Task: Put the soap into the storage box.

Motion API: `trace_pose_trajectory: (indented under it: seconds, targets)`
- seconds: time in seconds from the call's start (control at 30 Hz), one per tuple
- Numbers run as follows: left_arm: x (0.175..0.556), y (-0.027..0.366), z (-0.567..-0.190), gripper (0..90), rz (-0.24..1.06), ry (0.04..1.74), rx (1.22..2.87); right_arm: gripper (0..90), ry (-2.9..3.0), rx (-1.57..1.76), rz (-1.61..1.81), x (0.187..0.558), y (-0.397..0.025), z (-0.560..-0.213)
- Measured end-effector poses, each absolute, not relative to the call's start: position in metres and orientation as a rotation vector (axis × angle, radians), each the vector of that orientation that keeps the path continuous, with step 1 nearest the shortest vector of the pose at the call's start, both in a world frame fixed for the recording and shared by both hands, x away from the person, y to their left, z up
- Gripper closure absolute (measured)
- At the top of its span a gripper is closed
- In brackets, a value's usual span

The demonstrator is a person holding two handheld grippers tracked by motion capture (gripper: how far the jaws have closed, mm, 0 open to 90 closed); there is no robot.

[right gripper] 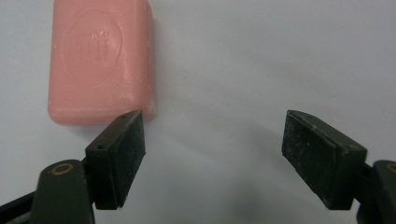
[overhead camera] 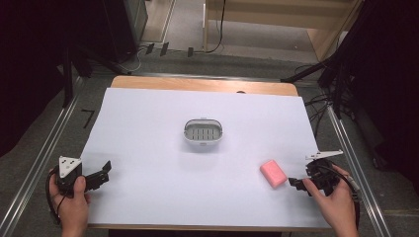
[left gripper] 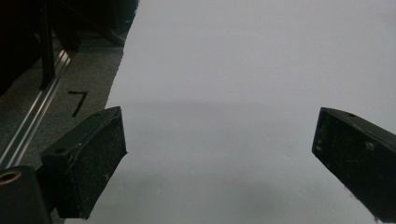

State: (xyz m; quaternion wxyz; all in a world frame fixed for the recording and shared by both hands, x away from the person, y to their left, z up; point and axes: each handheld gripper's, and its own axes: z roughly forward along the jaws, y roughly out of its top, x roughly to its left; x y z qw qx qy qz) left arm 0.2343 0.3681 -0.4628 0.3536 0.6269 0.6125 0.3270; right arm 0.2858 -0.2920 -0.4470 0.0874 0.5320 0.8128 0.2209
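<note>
A pink bar of soap (overhead camera: 273, 173) lies flat on the white sheet at the front right. In the right gripper view the soap (right gripper: 98, 60) sits just beyond the left jaw, off to the left of the gap. My right gripper (overhead camera: 296, 181) rests right of the soap, open, nothing between its jaws (right gripper: 215, 149). A white oval soap dish (overhead camera: 203, 132) with a slotted grey insert stands at the table's middle. My left gripper (overhead camera: 101, 173) is at the front left edge, open over bare sheet (left gripper: 219, 154).
The white sheet (overhead camera: 148, 128) covers a wooden table (overhead camera: 197, 84). Metal rails run along both sides, with a "7" mark (overhead camera: 87, 117) on the grey floor at left. Dark stands and cables are behind and to the right.
</note>
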Motion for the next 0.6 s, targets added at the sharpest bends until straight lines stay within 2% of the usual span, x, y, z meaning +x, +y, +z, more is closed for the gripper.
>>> trace_pose_trajectory:
  seconds: [0.27,0.6]
  targets:
    - [0.234,0.368,-0.463,3.4,0.846,1.585,1.632,16.2,2.497,1.632,0.562,0.294,-0.283,-0.445]
    - [0.235,0.367,-0.463,3.4,0.851,1.584,1.637,16.0,2.549,1.628,0.506,0.298,-0.269,-0.437]
